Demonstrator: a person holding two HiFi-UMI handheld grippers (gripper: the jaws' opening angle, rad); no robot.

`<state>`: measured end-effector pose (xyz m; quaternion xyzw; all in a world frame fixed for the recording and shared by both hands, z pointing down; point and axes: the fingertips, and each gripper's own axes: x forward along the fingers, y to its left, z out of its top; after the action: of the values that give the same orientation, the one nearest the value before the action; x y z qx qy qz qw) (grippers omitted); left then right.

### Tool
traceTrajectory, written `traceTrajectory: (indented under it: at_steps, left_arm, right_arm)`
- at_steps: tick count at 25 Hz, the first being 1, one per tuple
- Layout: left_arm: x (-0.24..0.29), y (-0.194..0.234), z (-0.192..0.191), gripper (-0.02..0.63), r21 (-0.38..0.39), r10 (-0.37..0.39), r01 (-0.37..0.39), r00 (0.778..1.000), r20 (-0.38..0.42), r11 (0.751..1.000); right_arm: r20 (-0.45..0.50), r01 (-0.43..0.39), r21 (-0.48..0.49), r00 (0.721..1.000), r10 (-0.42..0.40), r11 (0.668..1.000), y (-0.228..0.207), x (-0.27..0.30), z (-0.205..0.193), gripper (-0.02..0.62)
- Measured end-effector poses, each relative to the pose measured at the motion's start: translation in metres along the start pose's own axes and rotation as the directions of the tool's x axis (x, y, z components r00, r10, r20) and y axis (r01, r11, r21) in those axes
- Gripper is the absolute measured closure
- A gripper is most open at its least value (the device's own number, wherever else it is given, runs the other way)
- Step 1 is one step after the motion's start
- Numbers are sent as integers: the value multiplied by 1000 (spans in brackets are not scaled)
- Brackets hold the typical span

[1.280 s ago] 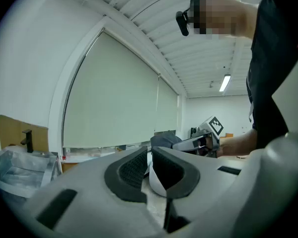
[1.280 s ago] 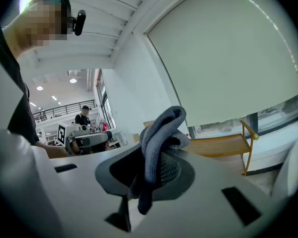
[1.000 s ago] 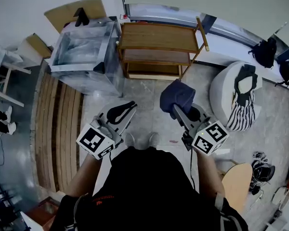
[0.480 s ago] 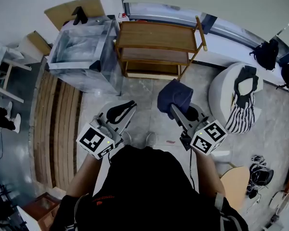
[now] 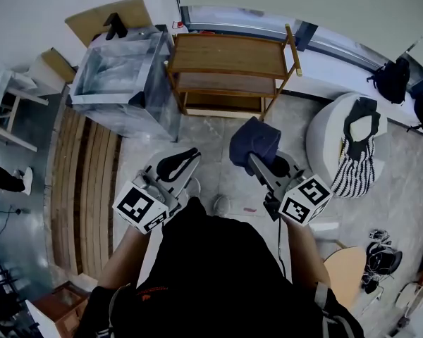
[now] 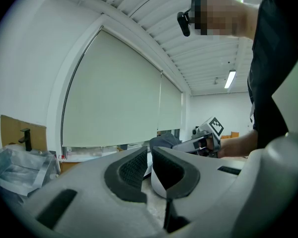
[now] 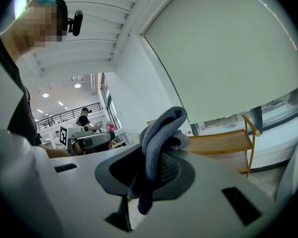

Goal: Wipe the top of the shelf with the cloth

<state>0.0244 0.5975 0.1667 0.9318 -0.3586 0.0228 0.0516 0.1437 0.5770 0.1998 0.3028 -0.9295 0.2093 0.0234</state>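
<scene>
Cloth point(image 7: 164, 125) sits bunched, clamped between the right gripper's point(image 7: 148, 168) jaws.

No readable text, labels, brands or numbers anywhere; only square markers on gripper cubes.

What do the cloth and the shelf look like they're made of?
The cloth, clamped in the right gripper, looks like soft knitted or woven fabric, dark grey-blue and matte: it shows fine ribbing and folds limply. The shelf appears to be wood, mid-brown with a slight sheen: streaks like grain run along its top board, though veneer can't be ruled out.
</scene>
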Motion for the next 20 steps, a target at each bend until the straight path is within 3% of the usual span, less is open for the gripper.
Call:
traceTrajectory:
  at_steps: [11,20]
  left_arm:
    - [19,33,-2,561,-12,3,-3,1000,4,1000]
    - [43,93,-7,561,-58,-3,2,1000,-21,998]
  right_arm:
    - [-15,5,-1,1000,-5,1000,-25,28,8,535]
    - [-21,21,25,1000,-21,999,-60,81,20,535]
